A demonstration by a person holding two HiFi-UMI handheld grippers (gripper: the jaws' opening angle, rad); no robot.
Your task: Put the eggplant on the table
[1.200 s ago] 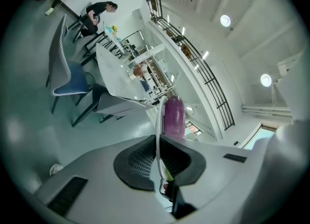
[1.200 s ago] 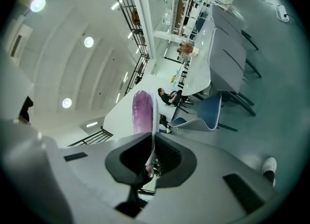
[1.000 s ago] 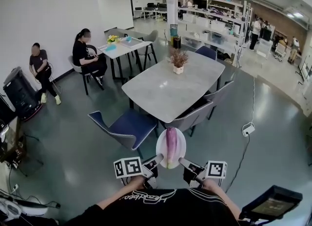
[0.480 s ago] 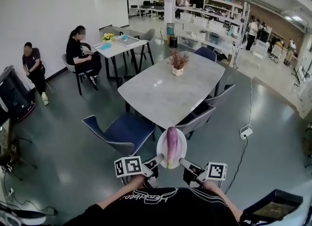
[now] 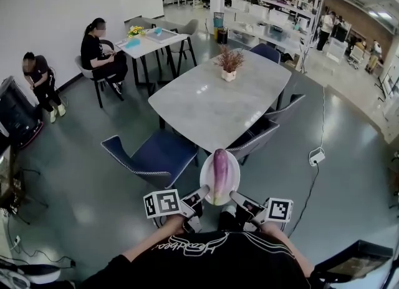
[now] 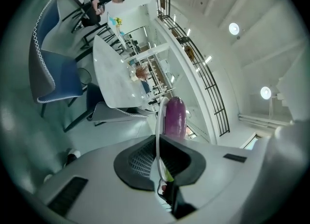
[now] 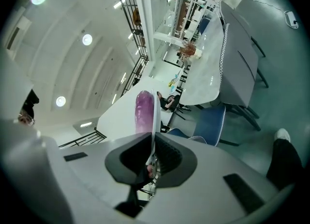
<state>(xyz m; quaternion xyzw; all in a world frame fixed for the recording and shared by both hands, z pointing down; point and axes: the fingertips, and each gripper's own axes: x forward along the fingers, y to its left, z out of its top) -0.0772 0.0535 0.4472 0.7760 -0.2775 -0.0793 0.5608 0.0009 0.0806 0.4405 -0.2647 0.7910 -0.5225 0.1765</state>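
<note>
A purple eggplant (image 5: 219, 173) lies lengthwise on a white plate (image 5: 232, 180) carried in the air in front of me. My left gripper (image 5: 204, 193) is shut on the plate's left rim and my right gripper (image 5: 233, 196) is shut on its right rim. In the left gripper view the plate (image 6: 158, 136) runs edge-on between the jaws of the left gripper (image 6: 159, 170), with the eggplant (image 6: 175, 116) beyond them. The right gripper view shows the same plate (image 7: 156, 116) edge-on, the eggplant (image 7: 143, 112) on it, and the right gripper (image 7: 151, 157). A grey oval table (image 5: 212, 103) stands ahead.
A blue chair (image 5: 153, 156) and a grey chair (image 5: 259, 141) stand at the table's near end. A potted plant (image 5: 229, 63) sits on the far part of the tabletop. Two people sit at the left near a small table (image 5: 146, 43). A cable and socket box (image 5: 317, 155) lie on the floor at the right.
I have walked closer to the grey table with the plate and eggplant; table and chairs appear larger and nearer. Both grips on the plate are unchanged.
</note>
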